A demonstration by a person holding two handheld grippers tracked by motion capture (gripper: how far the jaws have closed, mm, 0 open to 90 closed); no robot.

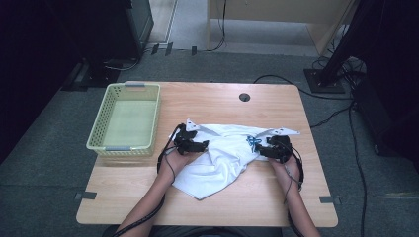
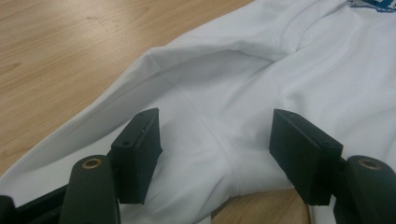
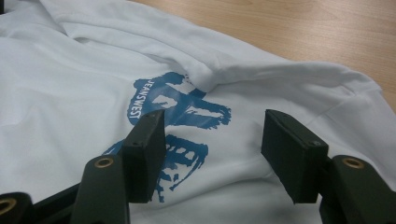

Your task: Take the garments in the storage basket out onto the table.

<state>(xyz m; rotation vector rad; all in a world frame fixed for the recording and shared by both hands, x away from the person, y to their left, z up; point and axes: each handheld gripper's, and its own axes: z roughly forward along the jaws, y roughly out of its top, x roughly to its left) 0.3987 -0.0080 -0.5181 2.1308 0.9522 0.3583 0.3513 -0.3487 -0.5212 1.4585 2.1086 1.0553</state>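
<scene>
A white T-shirt [image 1: 220, 158] is being shown lying crumpled on the wooden table, spread across its middle, with one corner trailing toward the near edge. Folds and a raised ridge of cloth are being seen running across it in the left gripper view [image 2: 224, 84]. A blue printed design [image 3: 180, 121] with small white lettering is being displayed face up near its right end.
</scene>
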